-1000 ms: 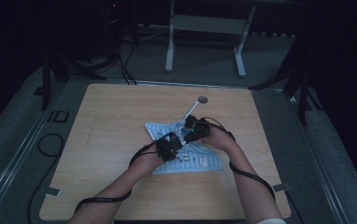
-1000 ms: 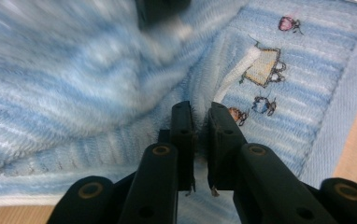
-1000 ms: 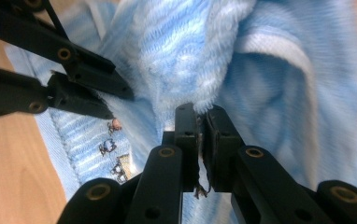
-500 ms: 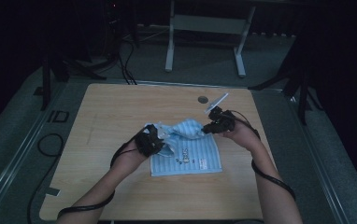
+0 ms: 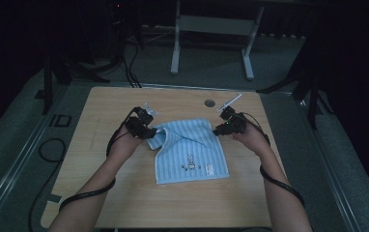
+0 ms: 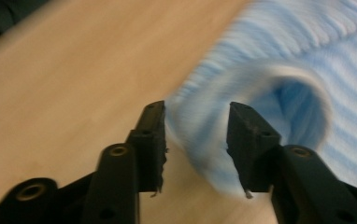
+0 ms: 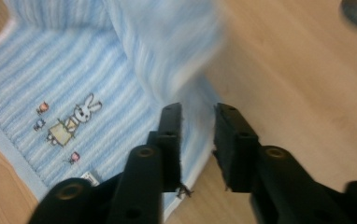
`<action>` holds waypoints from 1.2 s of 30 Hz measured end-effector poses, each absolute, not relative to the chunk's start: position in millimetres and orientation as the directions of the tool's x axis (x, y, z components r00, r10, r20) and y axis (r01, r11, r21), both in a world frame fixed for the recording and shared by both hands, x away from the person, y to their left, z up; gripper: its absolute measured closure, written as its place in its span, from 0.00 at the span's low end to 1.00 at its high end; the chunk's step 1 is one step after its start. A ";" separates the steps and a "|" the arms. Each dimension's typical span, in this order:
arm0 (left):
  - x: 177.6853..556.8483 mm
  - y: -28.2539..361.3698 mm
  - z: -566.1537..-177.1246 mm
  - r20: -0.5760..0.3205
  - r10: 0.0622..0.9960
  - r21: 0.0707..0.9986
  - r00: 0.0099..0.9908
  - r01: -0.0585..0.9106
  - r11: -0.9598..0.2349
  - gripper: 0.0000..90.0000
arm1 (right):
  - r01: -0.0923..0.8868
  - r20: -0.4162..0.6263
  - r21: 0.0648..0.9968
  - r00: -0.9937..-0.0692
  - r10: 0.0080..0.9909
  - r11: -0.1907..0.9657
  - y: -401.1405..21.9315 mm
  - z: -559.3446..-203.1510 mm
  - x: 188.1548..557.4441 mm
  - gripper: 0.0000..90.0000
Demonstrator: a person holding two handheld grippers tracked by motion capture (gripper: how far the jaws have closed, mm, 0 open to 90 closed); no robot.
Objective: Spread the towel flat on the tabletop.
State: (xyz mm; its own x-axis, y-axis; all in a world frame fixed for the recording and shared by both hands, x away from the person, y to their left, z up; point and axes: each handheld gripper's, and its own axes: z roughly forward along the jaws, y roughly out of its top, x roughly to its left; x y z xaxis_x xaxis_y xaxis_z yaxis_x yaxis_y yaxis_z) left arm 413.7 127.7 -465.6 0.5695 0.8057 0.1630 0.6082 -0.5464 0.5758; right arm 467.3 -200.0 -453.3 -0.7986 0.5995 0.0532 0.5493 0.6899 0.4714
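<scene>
Risk first: we judge fold may end skewed. Towel (image 5: 188, 150) lies mid-table (image 5: 124, 203), far edge turned over toward us, left corner curled in loop; if corners drop unevenly, edges won't line up and loop may stay bunched.

Left claw (image 6: 195, 135): jaws have just been opening, now parted, curled corner between them, pads not pressing.

Right claw (image 7: 197, 135): jaws likewise just been opening, gap narrow, towel edge under and between, no pinch we can see.
</scene>
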 end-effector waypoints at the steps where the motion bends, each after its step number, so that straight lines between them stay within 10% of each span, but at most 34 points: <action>1: 412.3 129.1 -469.1 0.165 0.810 0.569 0.562 0.617 -0.544 0.59 | 0.554 0.055 0.466 -0.796 0.602 0.690 -201.3 -456.1 467.9 0.74; 19: 403.4 102.4 -494.6 0.045 0.788 0.552 0.614 0.642 -0.532 0.46 | 0.626 0.060 0.432 -0.738 0.672 0.649 -202.8 -501.0 470.3 0.65; 25: 418.3 91.3 -501.7 -0.025 0.767 0.545 0.641 0.653 -0.527 0.66 | 0.668 0.103 0.396 -0.714 0.692 0.630 -195.7 -514.3 485.1 0.63; 28: 419.1 87.5 -504.5 -0.053 0.751 0.552 0.658 0.646 -0.527 0.93 | 0.660 0.102 0.376 -0.727 0.679 0.650 -189.2 -520.6 484.4 0.74; 31: 416.3 87.0 -499.5 -0.040 0.737 0.573 0.675 0.620 -0.536 0.97 | 0.624 0.048 0.371 -0.752 0.657 0.687 -185.6 -520.1 479.2 0.95; 36: 413.3 100.8 -468.4 -0.058 0.746 0.652 0.663 0.591 -0.475 0.98 | 0.600 0.034 0.461 -0.748 0.663 0.654 -199.0 -489.3 466.9 0.96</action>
State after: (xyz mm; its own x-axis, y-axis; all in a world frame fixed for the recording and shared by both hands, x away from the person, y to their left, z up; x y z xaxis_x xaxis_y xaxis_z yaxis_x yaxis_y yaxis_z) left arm 413.3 100.8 -468.4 0.6633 0.7461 -0.0581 0.5914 -0.4750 0.6516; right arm 466.9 -199.0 -489.3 -0.7482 0.6626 0.0338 0.5999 0.6538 0.4612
